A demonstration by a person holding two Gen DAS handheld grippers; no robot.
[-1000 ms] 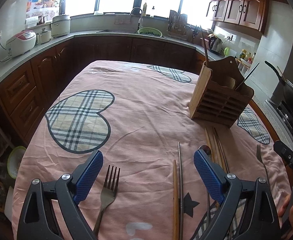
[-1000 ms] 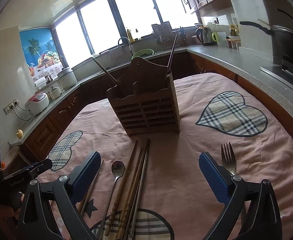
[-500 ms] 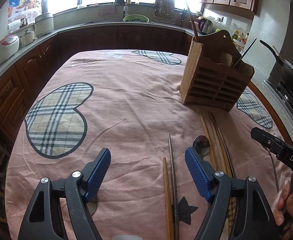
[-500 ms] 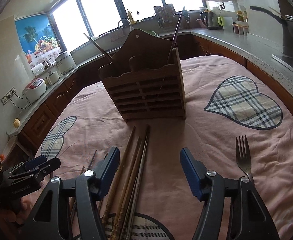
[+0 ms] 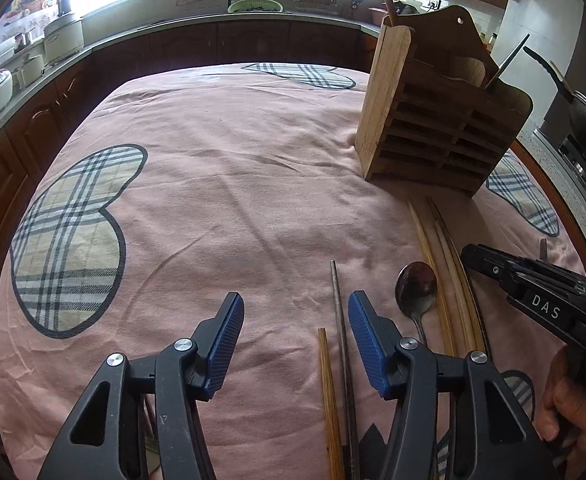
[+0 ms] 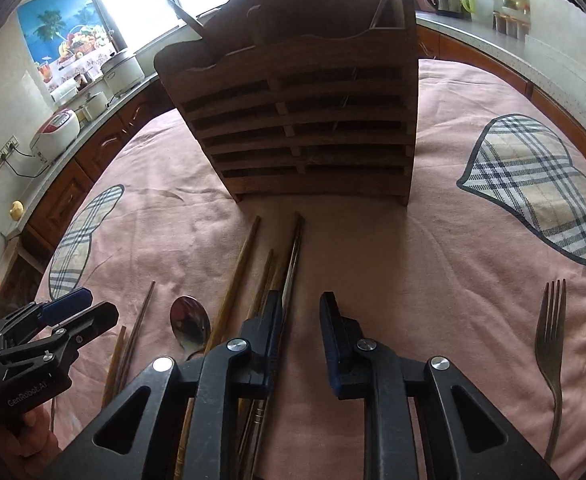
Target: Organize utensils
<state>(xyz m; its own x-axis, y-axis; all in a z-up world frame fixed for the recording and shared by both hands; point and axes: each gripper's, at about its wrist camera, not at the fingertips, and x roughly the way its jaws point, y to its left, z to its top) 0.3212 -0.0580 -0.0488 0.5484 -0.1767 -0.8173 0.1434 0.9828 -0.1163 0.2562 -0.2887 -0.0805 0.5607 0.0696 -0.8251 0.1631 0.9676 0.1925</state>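
Note:
A slatted wooden utensil holder [image 6: 305, 120] stands on the pink cloth, with a few utensils sticking out of its top; it also shows in the left wrist view [image 5: 441, 120]. Several chopsticks [image 6: 289, 256] lie in front of it beside a spoon [image 6: 189, 326]. A fork [image 6: 549, 336] lies to the right. My right gripper [image 6: 301, 316] is open only narrowly, low over the cloth, its left finger at the chopstick bundle. My left gripper [image 5: 293, 344] is open over bare cloth, with a metal chopstick [image 5: 339, 320] and a wooden chopstick [image 5: 329, 392] by its right finger.
The table [image 5: 213, 168] carries a pink cloth with plaid hearts. Dark kitchen cabinets and a counter with rice cookers [image 6: 57, 132] ring the table. A stove with a pan [image 5: 573, 100] is to the right.
Both grippers moved forward and lower toward the holder. The right gripper's jaws narrowed a lot; the left's narrowed somewhat. The fork near the left gripper has slipped out of view.

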